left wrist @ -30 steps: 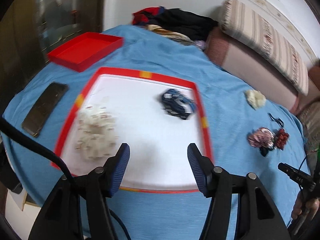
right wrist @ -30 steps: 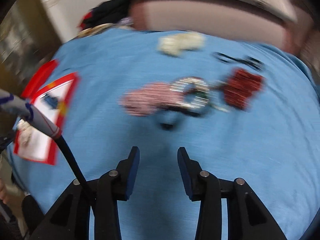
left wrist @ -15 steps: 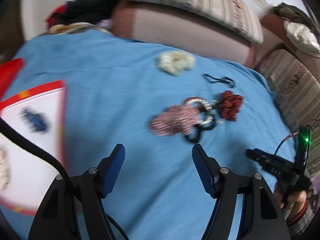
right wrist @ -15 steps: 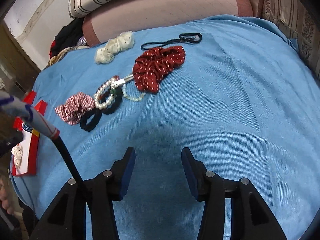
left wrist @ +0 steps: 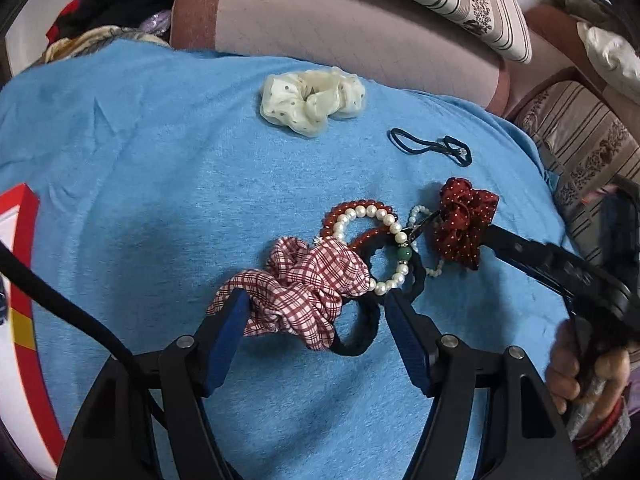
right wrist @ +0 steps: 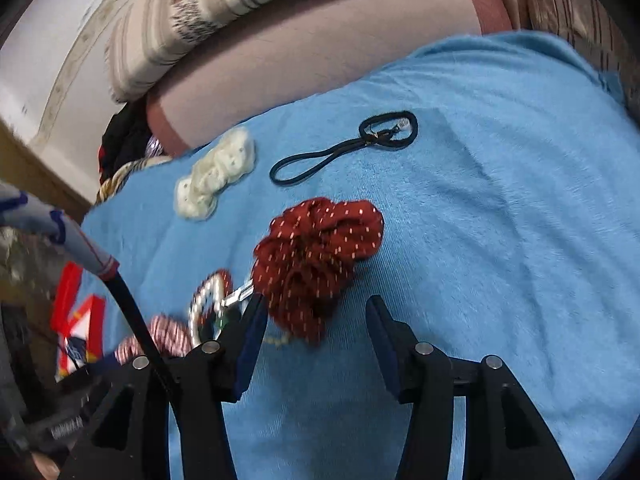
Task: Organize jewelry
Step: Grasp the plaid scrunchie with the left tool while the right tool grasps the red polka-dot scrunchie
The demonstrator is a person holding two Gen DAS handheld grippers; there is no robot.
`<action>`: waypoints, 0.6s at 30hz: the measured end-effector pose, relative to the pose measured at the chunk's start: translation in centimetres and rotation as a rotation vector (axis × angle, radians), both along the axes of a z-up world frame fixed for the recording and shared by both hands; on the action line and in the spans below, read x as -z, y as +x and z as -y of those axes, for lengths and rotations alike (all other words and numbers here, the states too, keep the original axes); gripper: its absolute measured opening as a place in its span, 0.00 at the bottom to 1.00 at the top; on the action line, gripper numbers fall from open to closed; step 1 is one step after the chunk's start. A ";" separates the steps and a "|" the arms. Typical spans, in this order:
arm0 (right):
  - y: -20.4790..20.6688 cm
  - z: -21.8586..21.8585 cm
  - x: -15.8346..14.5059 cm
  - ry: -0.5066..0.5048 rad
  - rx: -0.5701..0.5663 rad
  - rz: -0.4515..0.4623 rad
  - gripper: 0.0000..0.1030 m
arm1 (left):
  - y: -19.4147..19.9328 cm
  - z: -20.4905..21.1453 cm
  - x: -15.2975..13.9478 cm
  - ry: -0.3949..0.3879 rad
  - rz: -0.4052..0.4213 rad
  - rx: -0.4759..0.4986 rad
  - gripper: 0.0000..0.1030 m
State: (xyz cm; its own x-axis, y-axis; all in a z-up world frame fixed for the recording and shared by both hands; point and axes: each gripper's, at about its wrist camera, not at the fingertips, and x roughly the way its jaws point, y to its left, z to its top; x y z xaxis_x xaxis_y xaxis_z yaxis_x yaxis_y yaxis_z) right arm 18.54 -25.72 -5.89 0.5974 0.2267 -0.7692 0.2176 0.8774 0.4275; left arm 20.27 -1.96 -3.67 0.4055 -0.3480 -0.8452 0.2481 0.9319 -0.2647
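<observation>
— Both of your grippers have swung off the red-rimmed tray (left wrist: 24, 320) in the last second. What does that leave you with?

— Your left gripper (left wrist: 316, 312) is spread wide around the plaid scrunchie (left wrist: 304, 284) near the middle of the blue cloth (left wrist: 160, 160). Your right gripper (right wrist: 314, 320), also parted, brackets the red dotted scrunchie (right wrist: 316, 256). Neither has clamped yet.

— So two pickups are set up?

— I'd judge so. The pearl bracelet (left wrist: 384, 248) and black hair tie (left wrist: 360, 340) lie tangled against the plaid one.

— And the tray?

— At the cloth's left edge; its contents barely show now. The cream scrunchie (left wrist: 312, 100) and thin black band (left wrist: 432, 146) wait near the far edge.
</observation>
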 end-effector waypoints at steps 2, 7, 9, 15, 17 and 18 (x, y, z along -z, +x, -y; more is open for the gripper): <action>0.8 -0.2 0.4 -0.020 0.011 -0.008 0.54 | 0.3 0.1 0.5 -0.007 -0.037 0.012 0.12; 1.4 -0.3 0.8 -0.035 -0.004 -0.026 0.11 | -0.6 0.1 0.2 -0.011 -0.035 0.004 0.09; 0.8 -0.3 0.1 -0.037 -0.010 -0.012 0.07 | -1.4 -0.2 -0.8 -0.008 -0.017 -0.001 0.09; -1.7 -1.6 -3.6 -0.112 -0.061 0.059 0.06 | -4.1 -1.8 -4.6 -0.021 0.066 -0.022 0.09; -2.5 -2.5 -4.8 -0.136 -0.084 0.081 0.06 | -5.2 -2.9 -5.9 -0.025 0.094 -0.036 0.09; -3.0 -3.1 -5.4 -0.141 -0.100 0.093 0.06 | -5.8 -3.5 -6.4 -0.021 0.102 -0.044 0.09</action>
State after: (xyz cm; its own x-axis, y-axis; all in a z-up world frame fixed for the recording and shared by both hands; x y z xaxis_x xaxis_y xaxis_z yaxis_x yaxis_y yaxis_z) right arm 15.51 -22.62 -0.46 0.6470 0.1825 -0.7404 0.0917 0.9453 0.3131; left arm 14.48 1.52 2.69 0.5047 -0.3454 -0.7912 0.2335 0.9369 -0.2601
